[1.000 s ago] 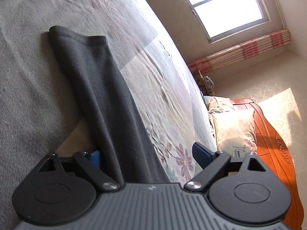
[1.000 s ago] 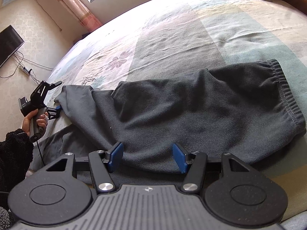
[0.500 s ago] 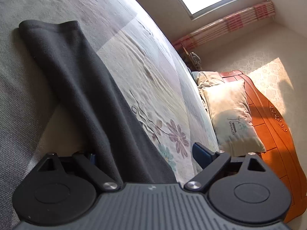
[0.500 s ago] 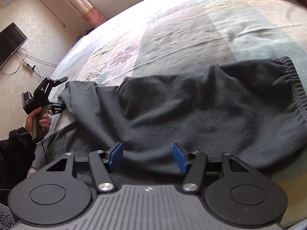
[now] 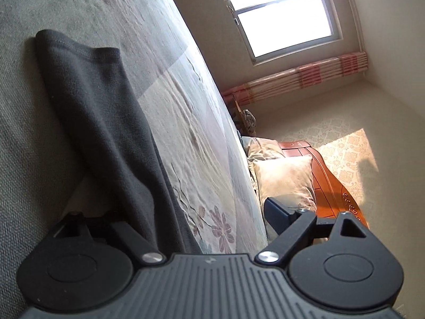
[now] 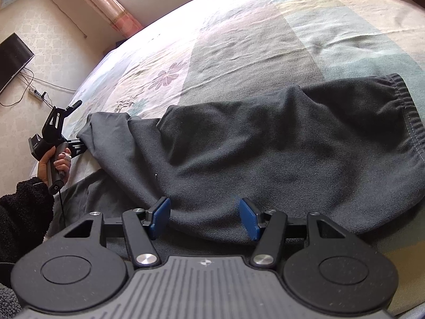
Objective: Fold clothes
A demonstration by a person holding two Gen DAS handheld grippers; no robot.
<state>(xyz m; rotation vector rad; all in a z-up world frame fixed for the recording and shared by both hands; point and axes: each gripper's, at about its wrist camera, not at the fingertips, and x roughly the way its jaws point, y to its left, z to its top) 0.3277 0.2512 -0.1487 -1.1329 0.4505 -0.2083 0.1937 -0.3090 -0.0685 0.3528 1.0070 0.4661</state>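
Dark grey sweatpants (image 6: 265,154) lie across the bed, elastic waistband (image 6: 409,111) at the right. My right gripper (image 6: 204,216) is open at their near edge, and a fold of cloth bulges between its blue pads (image 6: 159,212) without being pinched. At the far left a person's hand holds my left gripper (image 6: 81,125) at the leg end. One finger lies against the cloth and the other stands free above it. In the left wrist view the pant leg (image 5: 106,133) runs from my left gripper (image 5: 196,212) to a stitched hem (image 5: 77,45). Its jaws are wide and closing, the left pad hidden behind cloth.
The patterned bedspread (image 6: 239,53) stretches beyond the pants. Pillows (image 5: 284,178) and a wooden headboard (image 5: 332,186) stand at the bed's far end, under a window (image 5: 279,13). A black screen (image 6: 13,61) and a power strip with cables (image 6: 37,94) are on the left by the floor.
The left wrist view has swung: the window and the leg's hem have shifted in it. In the right wrist view the left gripper has crept slightly toward the leg end. My right gripper has kept still.
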